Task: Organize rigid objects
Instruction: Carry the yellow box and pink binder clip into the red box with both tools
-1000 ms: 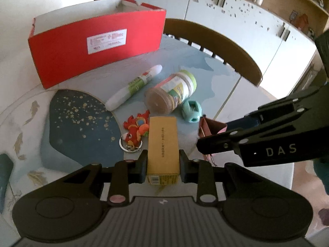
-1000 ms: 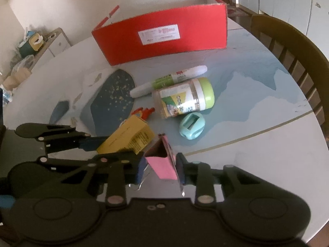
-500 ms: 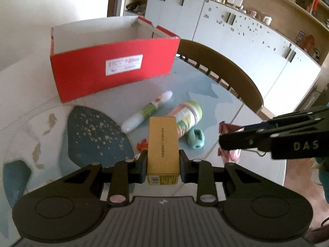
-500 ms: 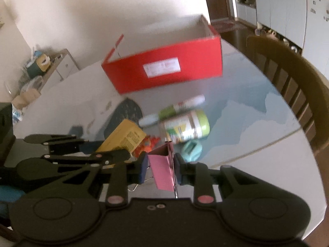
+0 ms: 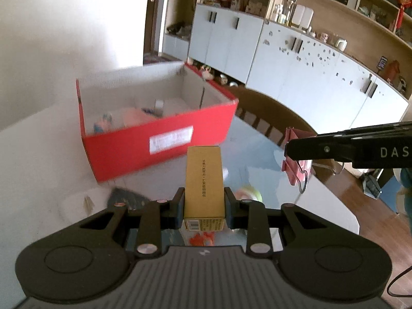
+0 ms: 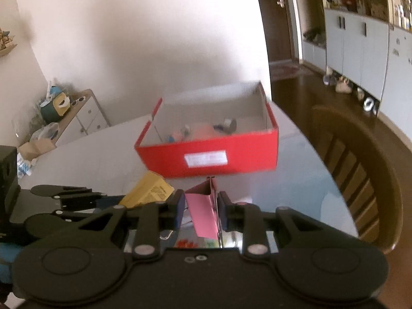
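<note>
Between the black left gripper's [image 5: 204, 207] jaws a mustard-yellow carton [image 5: 204, 180] is showing dark lettering. Between the black right gripper's [image 6: 201, 211] jaws a pink binder clip [image 6: 203, 212] is glowing. Beyond both, a red box [image 6: 216, 154] is displaying a white label and a pale inside.

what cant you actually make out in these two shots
- Red box contents: blurred in both wrist views; only pale and pink shapes.
- Box label: text smeared by motion.
- Items on the table below: in the left wrist view mostly hidden behind the left gripper and its yellow carton.
- Pink binder clip: lower end hidden by the right gripper body.
</note>
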### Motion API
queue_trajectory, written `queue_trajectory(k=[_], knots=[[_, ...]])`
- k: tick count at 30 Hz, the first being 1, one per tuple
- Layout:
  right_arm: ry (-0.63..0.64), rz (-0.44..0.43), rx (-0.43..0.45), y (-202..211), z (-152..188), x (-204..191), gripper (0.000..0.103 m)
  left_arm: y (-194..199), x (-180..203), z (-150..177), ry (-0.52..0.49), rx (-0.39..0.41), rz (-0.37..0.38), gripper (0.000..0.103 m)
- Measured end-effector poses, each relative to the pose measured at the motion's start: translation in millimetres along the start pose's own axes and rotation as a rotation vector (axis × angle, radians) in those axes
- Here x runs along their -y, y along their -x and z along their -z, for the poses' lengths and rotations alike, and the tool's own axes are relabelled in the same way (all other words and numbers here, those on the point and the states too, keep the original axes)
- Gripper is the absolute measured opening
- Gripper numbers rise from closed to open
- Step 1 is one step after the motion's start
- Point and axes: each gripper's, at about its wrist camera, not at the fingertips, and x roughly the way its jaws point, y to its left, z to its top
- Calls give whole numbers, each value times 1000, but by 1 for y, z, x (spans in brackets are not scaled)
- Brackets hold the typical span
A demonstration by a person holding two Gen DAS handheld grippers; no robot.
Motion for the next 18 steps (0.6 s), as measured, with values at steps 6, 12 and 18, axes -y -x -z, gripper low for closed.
queue_trajectory(k=[6, 12, 18], knots=[[14, 5, 40, -8, -30, 4, 26, 0, -8, -33, -12, 45, -26, 29], [27, 4, 71, -20, -57, 7, 26, -7, -19, -65, -17, 77, -57, 29], [67, 8, 77, -39, -78, 7, 26, -24, -29, -92, -29, 71, -78, 29]])
